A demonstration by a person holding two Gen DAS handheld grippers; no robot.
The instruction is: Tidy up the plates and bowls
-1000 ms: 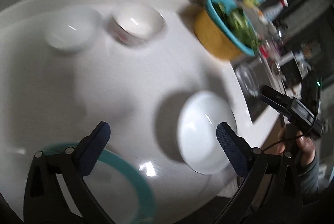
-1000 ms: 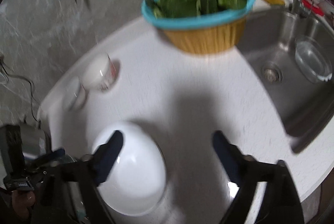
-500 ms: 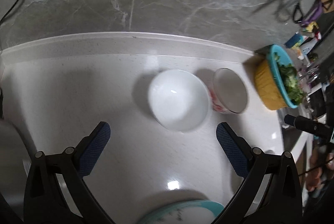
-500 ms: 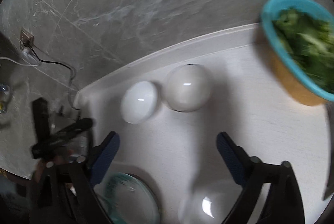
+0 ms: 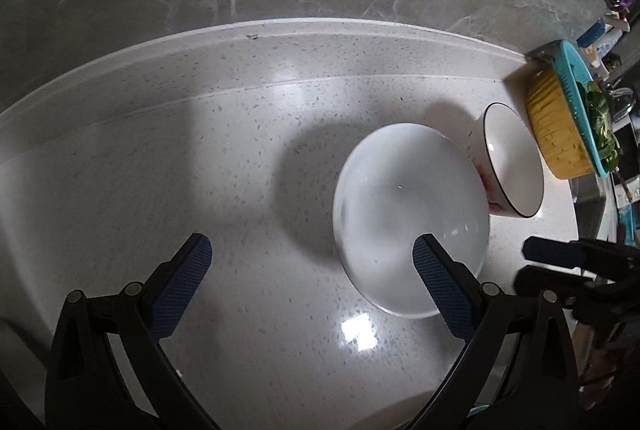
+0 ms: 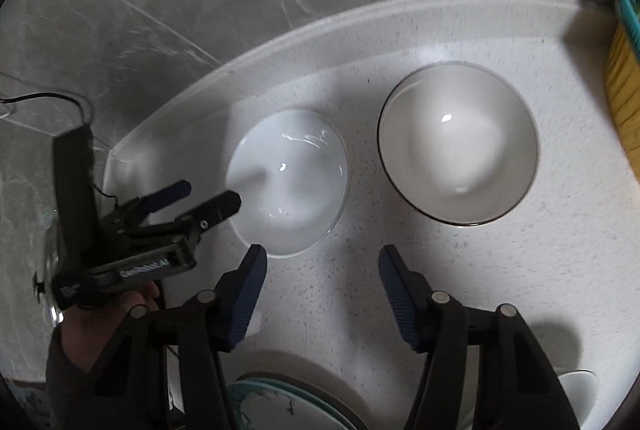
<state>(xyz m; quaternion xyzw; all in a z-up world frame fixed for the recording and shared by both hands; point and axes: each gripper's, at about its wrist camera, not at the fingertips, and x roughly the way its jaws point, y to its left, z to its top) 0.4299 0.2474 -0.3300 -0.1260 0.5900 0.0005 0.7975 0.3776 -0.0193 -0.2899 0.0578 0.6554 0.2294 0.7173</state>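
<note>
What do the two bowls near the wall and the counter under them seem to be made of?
The plain white bowl looks like glazed ceramic: smooth, with sharp glints. The dark-rimmed bowl looks the same, with a thin painted rim line. The counter seems polished speckled stone or composite: fine grey flecks and a bright mirror-like reflection.

My left gripper (image 6: 208,195) carries a white label on its body, but the lettering is too blurred to read.
</note>
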